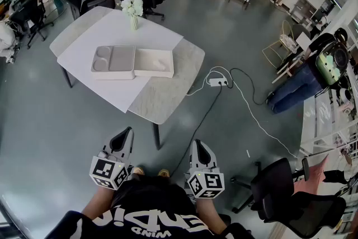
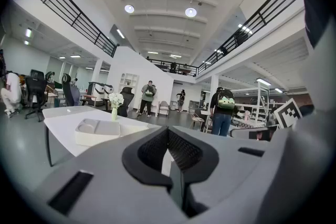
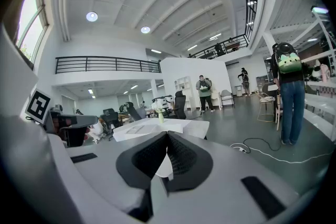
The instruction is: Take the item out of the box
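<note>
Box lies open on the tabletop, its two pale halves side by side, long axis running left to right across the head view. Item inside the right half cannot be made out clearly from this range. A flower vase stands just behind the box.

Left tool and right tool are held level near the person's body, well apart from the tabletop edge. Both have their jaws together with nothing between them.

Box lies ahead and to the left, so the left tool is judged the nearer.
</note>
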The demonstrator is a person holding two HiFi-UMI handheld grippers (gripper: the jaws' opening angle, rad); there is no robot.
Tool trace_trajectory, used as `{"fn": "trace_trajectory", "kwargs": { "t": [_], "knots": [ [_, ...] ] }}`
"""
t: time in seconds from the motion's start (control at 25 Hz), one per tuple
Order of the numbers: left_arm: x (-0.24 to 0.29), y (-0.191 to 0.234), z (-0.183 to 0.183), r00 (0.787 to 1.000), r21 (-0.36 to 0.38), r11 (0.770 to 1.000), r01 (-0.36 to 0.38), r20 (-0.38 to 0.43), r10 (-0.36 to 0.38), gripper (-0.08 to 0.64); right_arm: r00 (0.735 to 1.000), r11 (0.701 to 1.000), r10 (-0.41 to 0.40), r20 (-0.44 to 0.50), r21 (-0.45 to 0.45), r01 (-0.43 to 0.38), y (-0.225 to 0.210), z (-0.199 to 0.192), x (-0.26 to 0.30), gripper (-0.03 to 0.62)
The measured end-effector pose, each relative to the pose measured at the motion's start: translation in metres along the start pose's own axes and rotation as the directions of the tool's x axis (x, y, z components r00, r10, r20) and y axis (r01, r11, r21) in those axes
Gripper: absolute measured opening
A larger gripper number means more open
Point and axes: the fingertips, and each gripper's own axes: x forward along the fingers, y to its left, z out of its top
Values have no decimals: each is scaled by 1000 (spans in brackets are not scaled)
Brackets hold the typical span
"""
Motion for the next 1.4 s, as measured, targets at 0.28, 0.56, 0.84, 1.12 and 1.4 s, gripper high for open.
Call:
{"fn": "trace_trajectory", "kwargs": {
  "t": [0.28,0.56,0.84,1.12,1.4],
  "knots": [
    [5,3,3,1000,-5,1000,-18,-2,18,9,999,999,36,13,15,-36,-2,4,5,25],
    [13,-6,6,997,-11,997,-75,22,75,9,997,997,75,-2,12,-75,-23,-2,-1,25],
    [26,-20,2,996,-7,996,-89,17,89,9,995,995,101,-12,26,-101,-41,-4,8,25],
    [76,2,13,998,6,998,-61,26,61,9,997,996,79,-10,41,-78,-56,-1,56,25],
    [136,52,29,999,25,999,-38,27,37,9,998,998,60,-21,36,-59,-61,10,128,25]
  ]
}}
